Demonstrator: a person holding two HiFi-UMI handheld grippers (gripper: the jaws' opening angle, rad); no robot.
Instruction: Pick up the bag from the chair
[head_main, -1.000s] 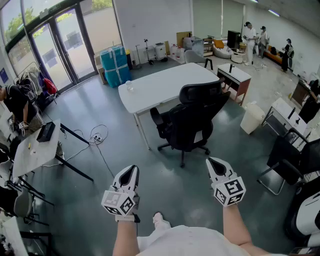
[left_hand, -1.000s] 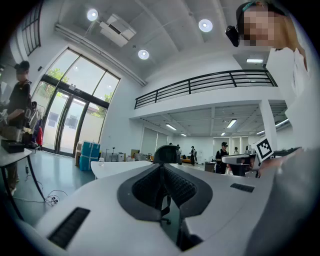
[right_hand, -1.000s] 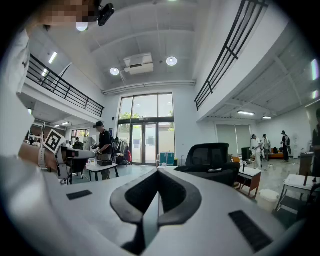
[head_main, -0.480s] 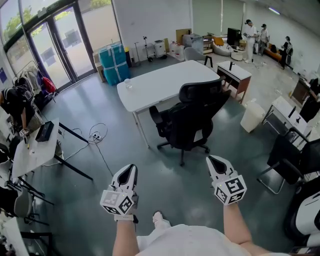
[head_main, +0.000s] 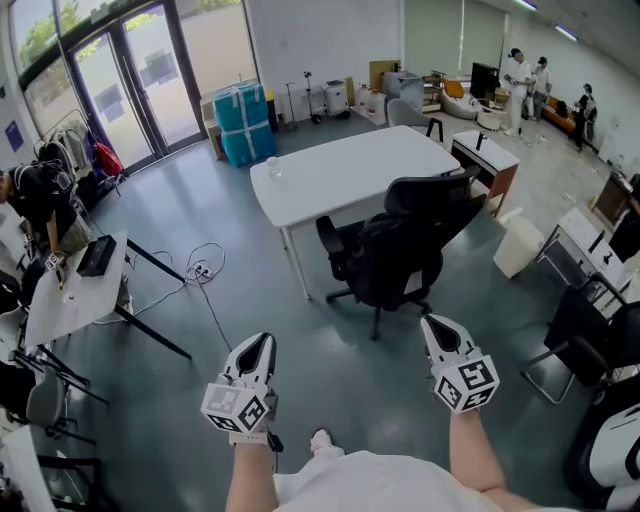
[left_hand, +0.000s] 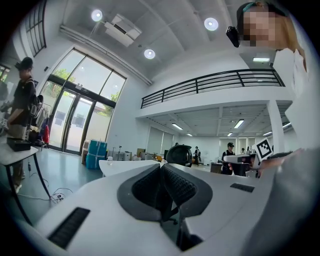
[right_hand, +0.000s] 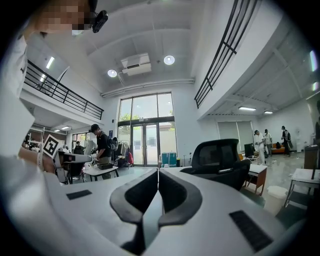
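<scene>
A black office chair (head_main: 400, 245) stands at the near side of the white table (head_main: 350, 170). A dark bulk lies on its seat (head_main: 372, 252); I cannot tell a bag apart from the chair. My left gripper (head_main: 256, 350) and right gripper (head_main: 437, 330) are held low over the grey floor, well short of the chair, both shut and holding nothing. The left gripper view shows its shut jaws with the chair's back (left_hand: 179, 153) far behind them. In the right gripper view the chair (right_hand: 220, 159) stands to the right of the shut jaws.
Blue wrapped crates (head_main: 243, 122) stand by the glass doors. A cable (head_main: 200, 268) trails over the floor beside a small white table (head_main: 70, 295). A person (head_main: 40, 200) stands at the left, others (head_main: 520, 75) at the back. A white bin (head_main: 517, 245) and a second chair (head_main: 590, 335) are at the right.
The head view has shifted, so the chair and table sit slightly further right and lower in the picture. Both grippers stay shut, in about the same place.
</scene>
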